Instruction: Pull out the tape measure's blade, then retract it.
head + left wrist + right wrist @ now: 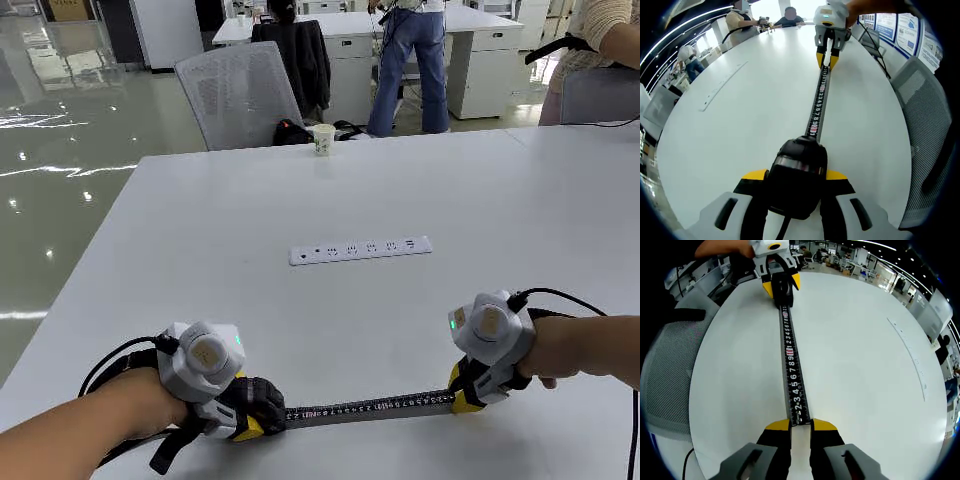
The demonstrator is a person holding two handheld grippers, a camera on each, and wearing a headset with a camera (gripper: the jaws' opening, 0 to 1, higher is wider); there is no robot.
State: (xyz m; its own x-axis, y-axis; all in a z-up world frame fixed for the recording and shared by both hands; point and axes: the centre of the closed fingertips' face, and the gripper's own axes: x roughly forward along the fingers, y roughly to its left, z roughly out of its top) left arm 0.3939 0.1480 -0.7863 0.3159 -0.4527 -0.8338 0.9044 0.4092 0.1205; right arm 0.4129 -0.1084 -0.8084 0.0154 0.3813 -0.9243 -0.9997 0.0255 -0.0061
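Observation:
A black tape measure case [258, 402] [797, 172] sits between the yellow-tipped jaws of my left gripper [245, 420] [795, 176], which is shut on it near the table's front left. Its dark blade [370, 408] [819, 102] [791, 372] with white numerals runs out flat along the white table [330, 190] to the right. My right gripper [462, 395] [800, 426] is shut on the blade's end, pinching it between its yellow tips. In the left gripper view the right gripper [828, 56] shows at the blade's far end; in the right gripper view the left gripper [781, 284] holds the case.
A white power strip [360, 250] lies mid-table beyond the blade. A paper cup [322, 139] stands at the far edge. A grey mesh chair [235, 95] is behind the table, and people stand at desks further back. Cables trail from both grippers.

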